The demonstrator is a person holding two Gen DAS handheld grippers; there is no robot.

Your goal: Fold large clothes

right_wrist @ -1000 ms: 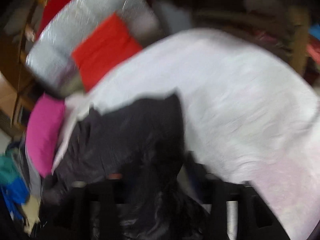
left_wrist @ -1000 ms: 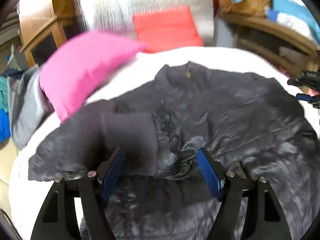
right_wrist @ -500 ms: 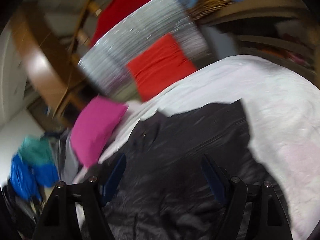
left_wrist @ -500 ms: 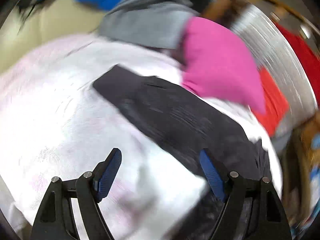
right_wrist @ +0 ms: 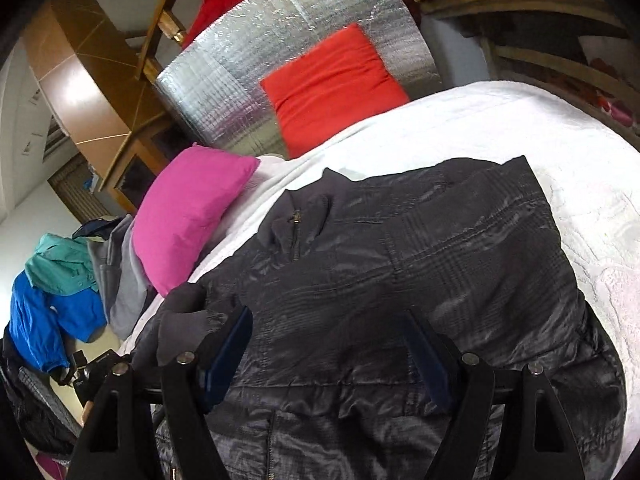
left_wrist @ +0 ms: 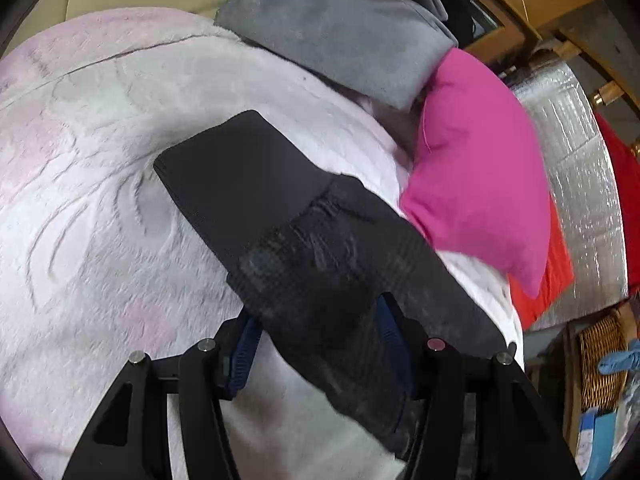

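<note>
A dark grey quilted jacket (right_wrist: 420, 264) lies spread on the white bedspread (right_wrist: 520, 128), collar toward the pillows. Its left sleeve (left_wrist: 280, 216) stretches out over the bedspread (left_wrist: 80, 200), ribbed cuff at the far end. My left gripper (left_wrist: 316, 344) is open, its blue pads on either side of the sleeve, which passes between and over them. My right gripper (right_wrist: 328, 352) is open, hovering just over the jacket's body near the hem; a folded bit of dark fabric sits by its left finger (right_wrist: 228, 348).
A pink pillow (left_wrist: 476, 184) and a folded grey garment (left_wrist: 352, 36) lie beside the sleeve. A red cushion (right_wrist: 332, 84) leans on a silver foil panel (right_wrist: 256, 68). Blue and teal clothes (right_wrist: 52, 296) are piled off the bed's left. Wicker basket (left_wrist: 600, 360) at right.
The left gripper swung from the jacket's body out to the sleeve and closed in until the sleeve lies between its pads. The right gripper let go of dark fabric and now hovers open.
</note>
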